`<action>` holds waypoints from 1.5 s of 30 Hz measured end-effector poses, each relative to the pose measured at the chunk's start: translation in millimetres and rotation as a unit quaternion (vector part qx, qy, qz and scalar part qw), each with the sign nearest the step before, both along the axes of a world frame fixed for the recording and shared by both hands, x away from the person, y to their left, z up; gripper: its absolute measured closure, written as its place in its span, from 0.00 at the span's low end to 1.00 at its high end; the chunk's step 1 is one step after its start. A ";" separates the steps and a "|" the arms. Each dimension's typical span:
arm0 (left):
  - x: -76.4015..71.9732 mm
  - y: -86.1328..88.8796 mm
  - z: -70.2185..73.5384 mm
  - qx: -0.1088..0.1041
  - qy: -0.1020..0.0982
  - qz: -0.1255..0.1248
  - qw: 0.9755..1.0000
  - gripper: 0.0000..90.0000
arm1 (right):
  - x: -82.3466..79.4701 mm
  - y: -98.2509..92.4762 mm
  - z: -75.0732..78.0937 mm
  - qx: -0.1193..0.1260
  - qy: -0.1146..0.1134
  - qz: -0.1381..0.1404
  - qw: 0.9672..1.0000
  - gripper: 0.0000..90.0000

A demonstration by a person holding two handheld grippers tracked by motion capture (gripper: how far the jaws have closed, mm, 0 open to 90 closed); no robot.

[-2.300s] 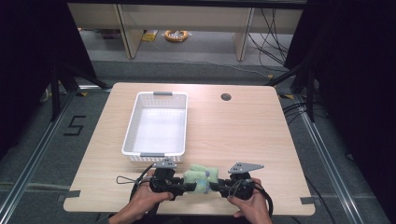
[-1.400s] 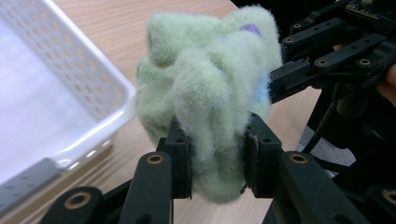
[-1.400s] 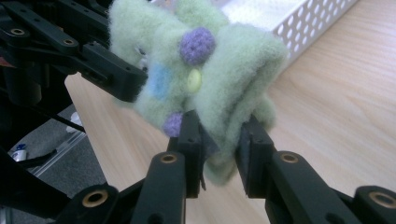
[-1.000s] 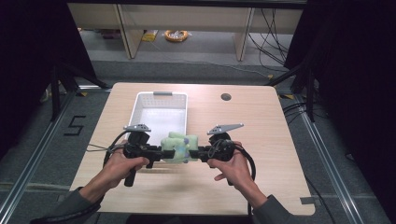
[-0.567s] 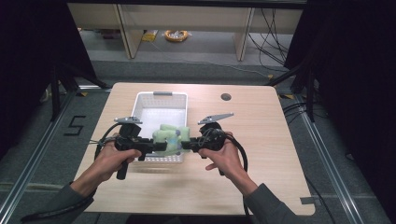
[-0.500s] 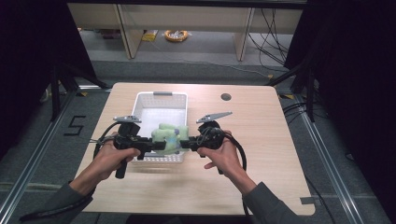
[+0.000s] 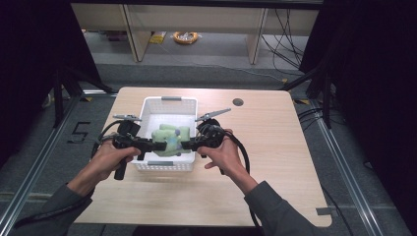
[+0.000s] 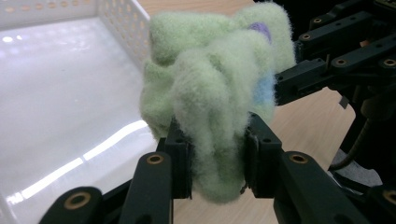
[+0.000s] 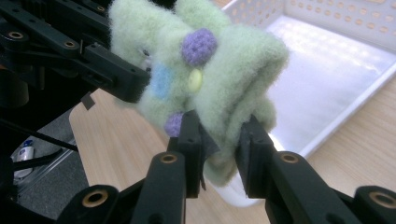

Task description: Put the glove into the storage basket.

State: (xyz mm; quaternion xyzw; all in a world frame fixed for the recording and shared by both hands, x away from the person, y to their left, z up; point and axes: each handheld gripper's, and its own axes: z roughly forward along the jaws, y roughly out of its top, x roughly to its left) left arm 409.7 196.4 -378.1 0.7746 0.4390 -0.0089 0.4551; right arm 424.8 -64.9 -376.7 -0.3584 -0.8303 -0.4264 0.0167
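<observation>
high view: my left gripper (image 7: 147, 145) and right gripper (image 7: 193, 143) both clamp the green fuzzy cloth (image 7: 169, 138). it hangs over the white basket (image 7: 169, 102), by the basket's near edge.

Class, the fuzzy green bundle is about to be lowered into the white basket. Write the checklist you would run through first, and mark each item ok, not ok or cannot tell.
1. Left gripper clamped on the fuzzy green bundle: ok, both pads press into the fleece.
2. Right gripper clamped on the bundle: ok, the fleece is pinched between its pads.
3. Bundle above the white basket: ok, in the high view it hangs over the near half.
4. Basket floor free: ok, where it shows, it is bare and glossy.
5. Bundle clear of the near rim: cannot tell.
6. Loose fold hanging below the jaws: not ok, fleece droops under the left pads.
</observation>
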 end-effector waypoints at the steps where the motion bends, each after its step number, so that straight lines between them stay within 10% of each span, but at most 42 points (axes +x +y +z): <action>1: 0.8 0.9 -0.1 0.001 -0.004 0.004 1.000 0.75 | 1.3 1.7 0.4 -0.002 -0.001 0.001 1.000 0.82; 45: 52.8 23.3 -45.8 0.047 0.075 0.032 0.996 0.74 | 52.7 46.6 -43.4 -0.053 0.062 -0.021 0.996 0.82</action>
